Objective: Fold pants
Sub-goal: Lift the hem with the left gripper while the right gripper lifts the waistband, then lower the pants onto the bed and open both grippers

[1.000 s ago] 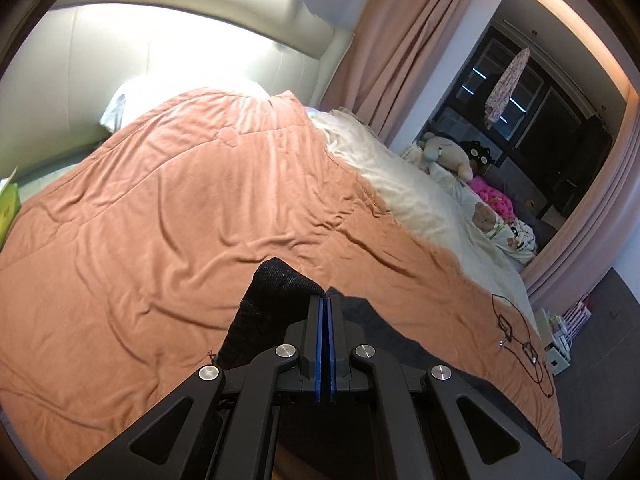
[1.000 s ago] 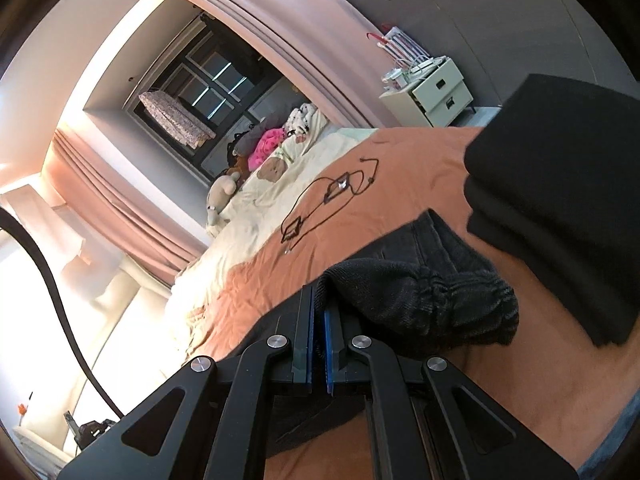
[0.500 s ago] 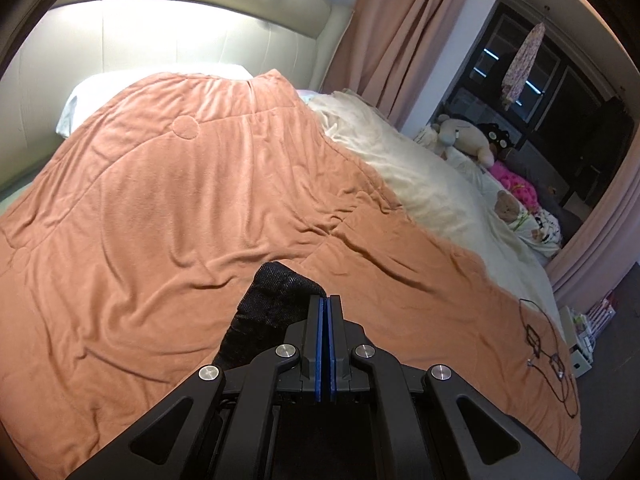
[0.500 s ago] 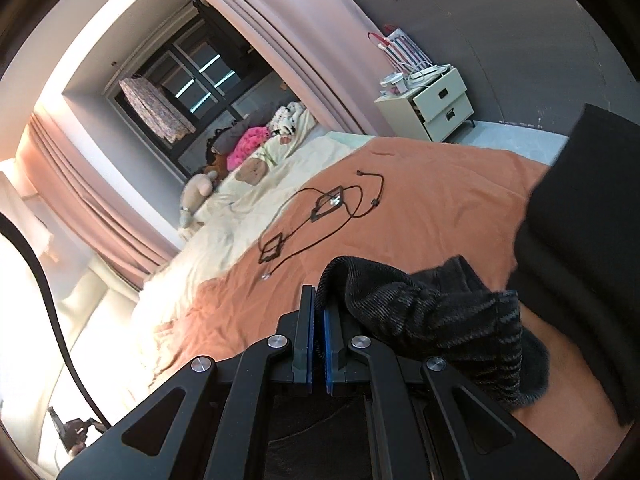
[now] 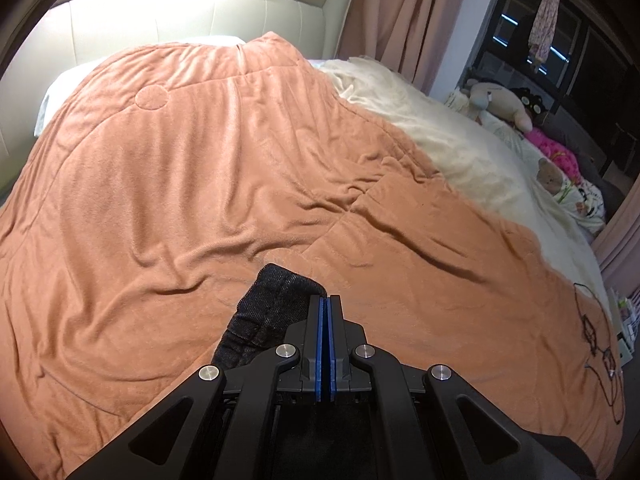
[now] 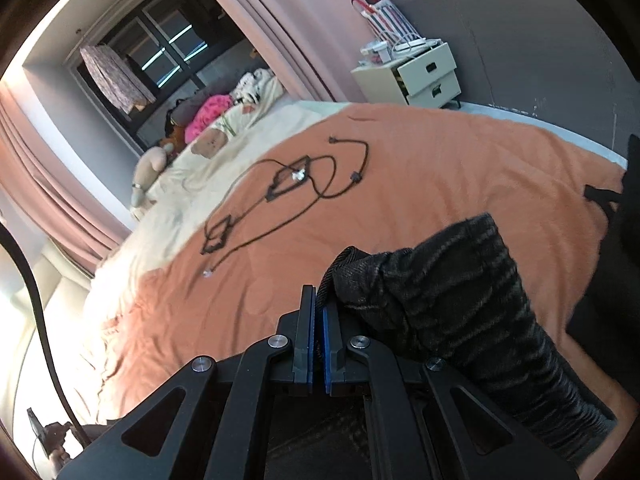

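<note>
Two hand-held grippers each pinch an edge of the dark pants above a bed spread with an orange blanket [image 5: 200,184]. The left gripper [image 5: 328,304] has its blue pads pressed together, clamped on a bunched fold of the pants [image 5: 268,312], which bulges up just left of the fingers and hangs over the blanket. The right gripper [image 6: 319,300] is likewise clenched, with a corded edge of the pants [image 6: 452,292] caught between its pads; the ribbed fabric drapes away to the right of the fingers, over the blanket [image 6: 440,184].

Beyond the left gripper the blanket runs, wrinkled, up to a padded headboard [image 5: 192,16], with a cream sheet [image 5: 460,152] alongside and soft toys [image 5: 504,100] at the far edge. In the right wrist view a black cable [image 6: 296,188] lies looped on the blanket well ahead of the fingers, and a white nightstand [image 6: 420,72] stands against the grey wall past the bed. Pink curtains [image 6: 256,28] frame a dark window [image 6: 160,48].
</note>
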`<state>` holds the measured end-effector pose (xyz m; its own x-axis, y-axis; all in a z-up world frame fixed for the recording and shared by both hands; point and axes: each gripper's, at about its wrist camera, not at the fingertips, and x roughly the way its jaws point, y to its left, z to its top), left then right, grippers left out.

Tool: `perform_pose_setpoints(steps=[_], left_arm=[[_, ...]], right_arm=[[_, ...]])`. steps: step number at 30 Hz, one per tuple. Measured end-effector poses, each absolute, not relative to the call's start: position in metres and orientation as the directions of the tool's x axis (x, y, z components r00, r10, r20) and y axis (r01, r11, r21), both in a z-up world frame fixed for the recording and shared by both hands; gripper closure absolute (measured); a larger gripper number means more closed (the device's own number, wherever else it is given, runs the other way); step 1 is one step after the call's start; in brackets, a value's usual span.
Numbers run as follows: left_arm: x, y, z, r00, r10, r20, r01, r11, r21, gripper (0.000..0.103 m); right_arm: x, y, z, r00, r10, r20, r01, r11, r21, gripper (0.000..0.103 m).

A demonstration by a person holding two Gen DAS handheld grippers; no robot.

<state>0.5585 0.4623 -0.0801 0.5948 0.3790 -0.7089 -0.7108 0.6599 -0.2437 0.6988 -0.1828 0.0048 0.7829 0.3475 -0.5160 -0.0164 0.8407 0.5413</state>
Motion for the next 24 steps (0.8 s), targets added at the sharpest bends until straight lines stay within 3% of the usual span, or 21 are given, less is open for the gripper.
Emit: perform_pose_setpoints(steps=[11,12,13,14,15,16,17,18,20,24], left_arm=[[0.598,0.465,-0.122,0.525,0.4,-0.751,-0.726,0.671,-0.151,0.1],[0.602,0.465,-0.127,0.513,0.393,-0.764,-0.724,0.676,-0.138,0.098],[0.603,0.465,-0.129,0.501,0.39,-0.773,-0.725,0.677,-0.128,0.088],[0.601,0.465,-0.13,0.503,0.388,-0.772,-0.723,0.679,-0.13,0.065],[0.598,0.464,-0.129,0.514,0.387,-0.766,-0.718,0.683,-0.136,0.05],[0.593,0.461,-0.126,0.53,0.394,-0.75,-0.711,0.689,-0.14,0.025],[0.589,0.459,-0.121,0.541,0.407,-0.736,-0.707,0.695,-0.135,0.015],[0.583,0.457,-0.116,0.554,0.422,-0.718,-0.7,0.703,-0.126,0.015],[0.575,0.457,-0.11,0.559,0.414,-0.719,-0.691,0.711,-0.129,0.015],[0.55,0.456,-0.101,0.572,0.385,-0.724,-0.678,0.719,-0.153,0.015]], right_arm=[[0.739,-0.161,-0.004,0.759,0.293,-0.582,0.011,0.887,0.461,0.103],[0.743,-0.159,-0.007,0.745,0.291,-0.601,0.016,0.892,0.451,0.103],[0.744,-0.155,-0.009,0.731,0.284,-0.621,0.021,0.9,0.436,0.103],[0.747,-0.152,-0.01,0.709,0.281,-0.647,0.022,0.908,0.419,0.099],[0.748,-0.151,-0.01,0.699,0.293,-0.653,0.013,0.907,0.42,0.093],[0.748,-0.152,-0.008,0.694,0.301,-0.654,0.005,0.906,0.422,0.087],[0.744,-0.151,-0.005,0.691,0.303,-0.656,-0.006,0.91,0.415,0.067],[0.74,-0.153,-0.001,0.7,0.308,-0.645,-0.022,0.911,0.411,0.043],[0.724,-0.156,0.015,0.741,0.292,-0.605,-0.05,0.922,0.383,0.025],[0.7,-0.161,0.031,0.737,0.311,-0.601,-0.086,0.924,0.372,0.025]])
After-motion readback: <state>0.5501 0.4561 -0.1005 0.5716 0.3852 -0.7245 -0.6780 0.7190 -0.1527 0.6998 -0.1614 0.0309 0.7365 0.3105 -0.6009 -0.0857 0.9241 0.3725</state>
